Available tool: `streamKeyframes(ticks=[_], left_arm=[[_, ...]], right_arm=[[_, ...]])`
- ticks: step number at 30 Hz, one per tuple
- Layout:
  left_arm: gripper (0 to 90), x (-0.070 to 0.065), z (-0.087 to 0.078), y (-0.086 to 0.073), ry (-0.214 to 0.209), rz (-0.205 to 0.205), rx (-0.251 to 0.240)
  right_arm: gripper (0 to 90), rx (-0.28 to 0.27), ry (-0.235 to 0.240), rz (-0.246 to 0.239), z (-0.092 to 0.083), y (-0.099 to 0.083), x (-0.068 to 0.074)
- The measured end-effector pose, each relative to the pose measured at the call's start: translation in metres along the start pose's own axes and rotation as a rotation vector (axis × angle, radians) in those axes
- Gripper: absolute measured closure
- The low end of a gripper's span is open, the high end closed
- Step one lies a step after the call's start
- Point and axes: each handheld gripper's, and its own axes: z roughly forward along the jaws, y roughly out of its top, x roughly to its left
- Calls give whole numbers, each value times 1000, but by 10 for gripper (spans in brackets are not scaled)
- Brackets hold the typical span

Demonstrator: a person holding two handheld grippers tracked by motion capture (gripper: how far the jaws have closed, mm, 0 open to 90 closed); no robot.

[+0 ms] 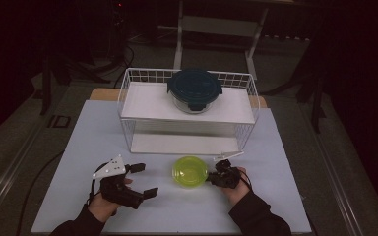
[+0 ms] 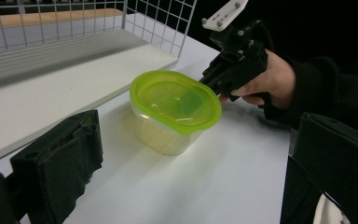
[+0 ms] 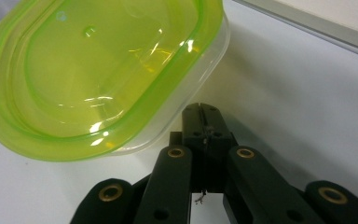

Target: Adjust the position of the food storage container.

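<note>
High view: a clear plastic tub with a lime-green lid point(image 1: 190, 171) sits on the white surface point(image 1: 285, 196), just left of the clenched right tongs point(image 1: 211, 177), whose tips meet its rim; left tongs point(image 1: 145, 180) released, farther off.

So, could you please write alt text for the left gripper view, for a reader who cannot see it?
A clear plastic container with a lime-green lid stands on a white table, and the right gripper, held in a hand, reaches its lid edge with its jaws closed. The left gripper's own black jaws stand wide apart in the foreground, and a white wire rack stands behind.
</note>
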Motion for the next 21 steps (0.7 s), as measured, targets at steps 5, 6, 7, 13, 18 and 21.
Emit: streamKeyframes(ticks=[5,6,7,13,18,21], left_arm=[[11,0,0,0,-2,-2,1],[10,0,0,0,-3,-3,1],[11,0,0,0,-3,-3,0],[11,0,1,0,-6,-5,-1],[10,1,1,0,-8,-6,-6],[11,0,1,1,-13,-8,-7]], right_arm=[[900,6,8,0,4,2,2],[900,5,10,-2,5,2,3],[900,8,12,-6,5,2,3],[900,9,15,-12,9,3,5],[900,5,-1,-24,6,1,5],[900,-2,-16,-33,1,0,4]])
